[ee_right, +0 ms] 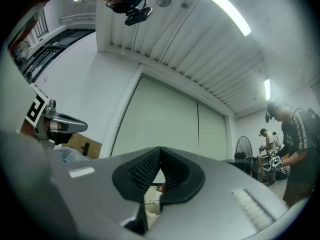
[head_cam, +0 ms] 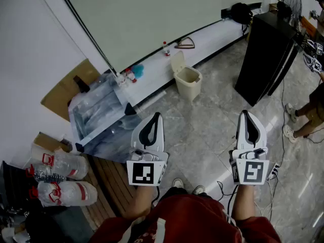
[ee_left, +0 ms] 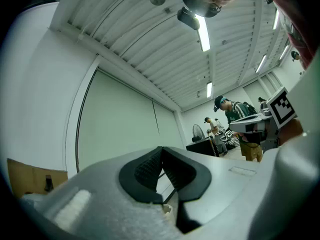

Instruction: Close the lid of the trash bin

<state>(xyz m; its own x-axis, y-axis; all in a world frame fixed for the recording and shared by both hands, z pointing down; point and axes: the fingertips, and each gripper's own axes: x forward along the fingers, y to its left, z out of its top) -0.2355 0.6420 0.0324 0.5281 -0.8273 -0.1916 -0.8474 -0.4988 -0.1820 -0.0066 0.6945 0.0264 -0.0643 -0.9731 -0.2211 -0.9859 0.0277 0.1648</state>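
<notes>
The cream trash bin (head_cam: 188, 81) stands on the grey floor by a low white ledge, its lid (head_cam: 177, 62) tipped up and open at the back. Both grippers hang in the air well short of the bin, pointing towards it. My left gripper (head_cam: 157, 117) is shut with nothing in it, and the bin lies ahead of it, slightly to the right. My right gripper (head_cam: 246, 114) is also shut and empty, off to the bin's right. In the left gripper view the left gripper (ee_left: 161, 151) shows its pads (ee_left: 145, 171) meeting. The right gripper (ee_right: 160, 153) looks the same in the right gripper view.
A tall black cabinet (head_cam: 268, 54) stands right of the bin, with a fan (head_cam: 292, 4) behind it. Clear plastic sheeting (head_cam: 98, 113), cardboard (head_cam: 66, 90) and packs of water bottles (head_cam: 61, 178) fill the left side. A person's legs (head_cam: 304, 118) and floor cables (head_cam: 276, 171) are at right.
</notes>
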